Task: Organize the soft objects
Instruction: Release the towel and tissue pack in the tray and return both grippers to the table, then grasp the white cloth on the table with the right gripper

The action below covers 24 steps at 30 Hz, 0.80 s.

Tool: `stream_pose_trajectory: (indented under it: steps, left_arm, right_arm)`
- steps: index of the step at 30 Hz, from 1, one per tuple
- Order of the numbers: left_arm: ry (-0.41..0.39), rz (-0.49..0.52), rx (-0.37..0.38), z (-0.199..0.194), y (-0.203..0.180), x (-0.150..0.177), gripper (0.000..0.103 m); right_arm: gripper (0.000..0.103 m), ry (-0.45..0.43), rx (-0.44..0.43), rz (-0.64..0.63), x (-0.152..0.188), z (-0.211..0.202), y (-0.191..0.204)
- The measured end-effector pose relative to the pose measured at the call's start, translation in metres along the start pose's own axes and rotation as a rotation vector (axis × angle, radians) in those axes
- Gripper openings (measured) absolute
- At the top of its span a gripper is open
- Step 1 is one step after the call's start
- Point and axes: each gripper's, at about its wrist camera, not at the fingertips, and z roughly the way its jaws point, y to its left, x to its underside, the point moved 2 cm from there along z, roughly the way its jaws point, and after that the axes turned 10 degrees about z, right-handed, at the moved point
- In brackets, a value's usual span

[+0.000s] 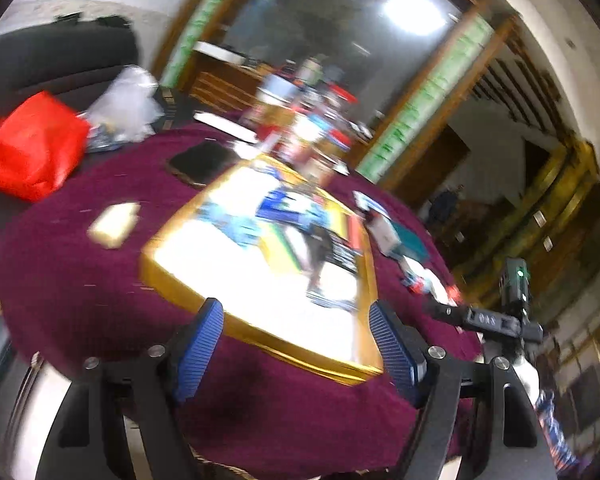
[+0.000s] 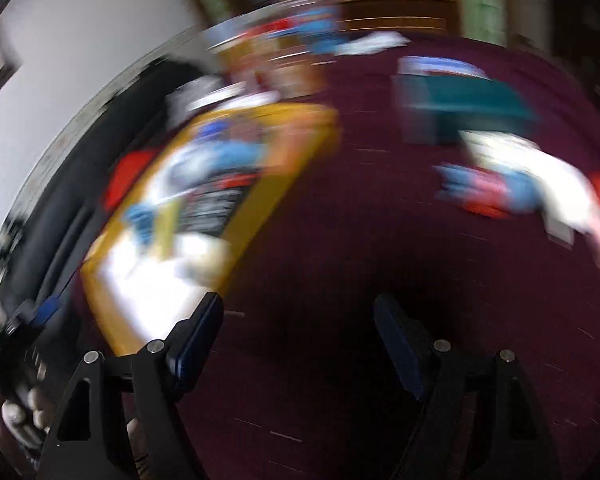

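Note:
A gold-rimmed box (image 1: 172,276) with a white bottom lies on a maroon tablecloth (image 1: 80,272). It holds several soft cloth items, blue, white and black (image 1: 292,216). My left gripper (image 1: 296,344) is open and empty, just above the box's near edge. In the blurred right wrist view the box (image 2: 284,160) is at the left. Loose blue, red and white cloth items (image 2: 500,188) and a teal one (image 2: 480,100) lie on the cloth at the right. My right gripper (image 2: 298,340) is open and empty over bare cloth. It also shows in the left wrist view (image 1: 488,318).
A red bag (image 1: 32,144) and a clear plastic bag (image 1: 128,104) sit at the far left. A black flat object (image 1: 200,162) and a pale small block (image 1: 114,222) lie on the cloth. Cluttered packages (image 1: 308,120) stand behind the box.

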Motion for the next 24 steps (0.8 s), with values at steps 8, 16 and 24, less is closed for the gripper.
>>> stream_pose_trajectory:
  steps: [8, 16, 24]
  left_arm:
    - [0.111, 0.148, 0.158, 0.041, -0.089, 0.009, 0.080]
    - [0.181, 0.219, 0.174, 0.051, -0.130, 0.024, 0.080]
    - [0.197, 0.216, 0.153, 0.051, -0.121, 0.023, 0.080]
  right_arm:
    - [0.077, -0.161, 0.232, 0.285, -0.007, -0.073, -0.171]
    - [0.077, -0.185, 0.191, 0.245, -0.060, -0.044, -0.164]
    - [0.077, -0.015, 0.173, 0.209, -0.092, 0.033, -0.157]
